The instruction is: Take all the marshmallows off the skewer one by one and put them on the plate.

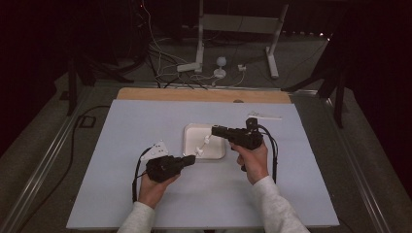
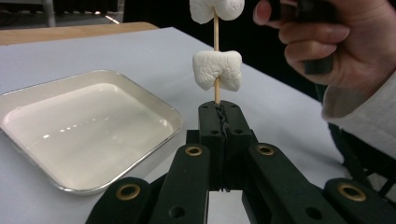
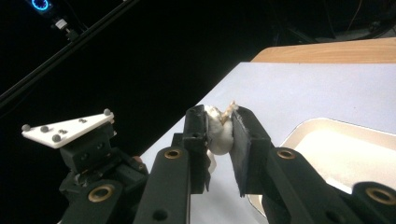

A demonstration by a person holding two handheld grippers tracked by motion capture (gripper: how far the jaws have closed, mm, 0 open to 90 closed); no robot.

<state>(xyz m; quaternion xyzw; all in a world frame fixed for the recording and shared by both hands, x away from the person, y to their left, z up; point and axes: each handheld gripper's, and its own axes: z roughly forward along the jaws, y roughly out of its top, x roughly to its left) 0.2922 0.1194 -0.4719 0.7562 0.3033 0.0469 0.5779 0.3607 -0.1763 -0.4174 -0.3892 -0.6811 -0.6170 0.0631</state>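
High view: your left gripper clamps the skewer base, jaws fully closed, stick rising past a marshmallow. Your right gripper, angled leftward above the tray, pinches the top marshmallow, jaws partly apart.

Dim all round in the high view, black at both sides, only the pale table lit from above, soft and a little grainy. Short, faint shadows under the hands. Brighter in the left gripper view: small glints on the tray floor, sharp at the marshmallow, blurred at the near black links. Black backdrop in the right gripper view, one blue ring light glowing top left.
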